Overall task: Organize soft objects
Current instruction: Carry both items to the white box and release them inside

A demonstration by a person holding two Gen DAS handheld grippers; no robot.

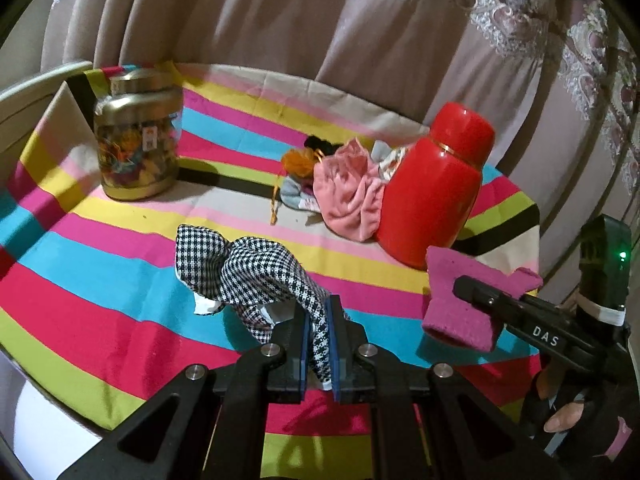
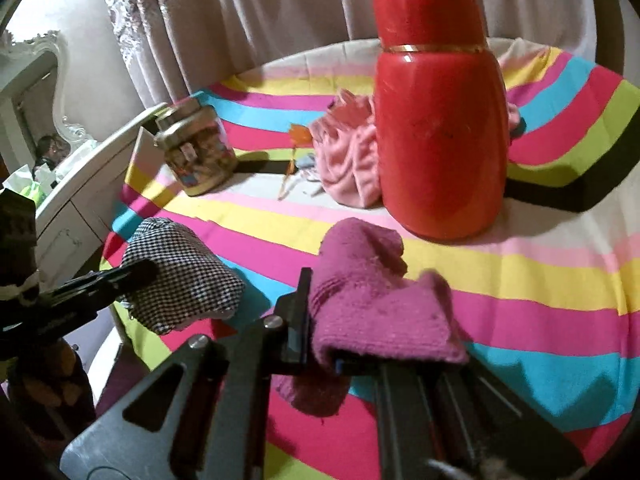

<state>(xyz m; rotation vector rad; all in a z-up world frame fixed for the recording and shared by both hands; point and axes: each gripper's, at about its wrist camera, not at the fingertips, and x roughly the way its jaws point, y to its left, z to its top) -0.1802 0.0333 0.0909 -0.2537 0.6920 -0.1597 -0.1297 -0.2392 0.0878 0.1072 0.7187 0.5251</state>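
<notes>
Pinched between the pressed-together blue pads of the left gripper (image 1: 320,332) was a black-and-white houndstooth cloth (image 1: 248,276), lifted near the front edge of the striped tablecloth (image 1: 100,280). To its right, the right gripper (image 2: 320,332) was clamped on a magenta knitted sock (image 2: 372,308). Both pieces seemed mid-carry, so the next move probably called for setting them down together. A pink fleece heap (image 1: 348,196) leaned against the red flask (image 1: 436,188) toward the far edge; the middle stripes lay open, a gold-lidded jar (image 1: 136,140) guarding the far left corner.

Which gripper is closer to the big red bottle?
Right. The right gripper, holding the purple sock, is just in front of the red bottle; the left gripper is further off to its left.
</notes>
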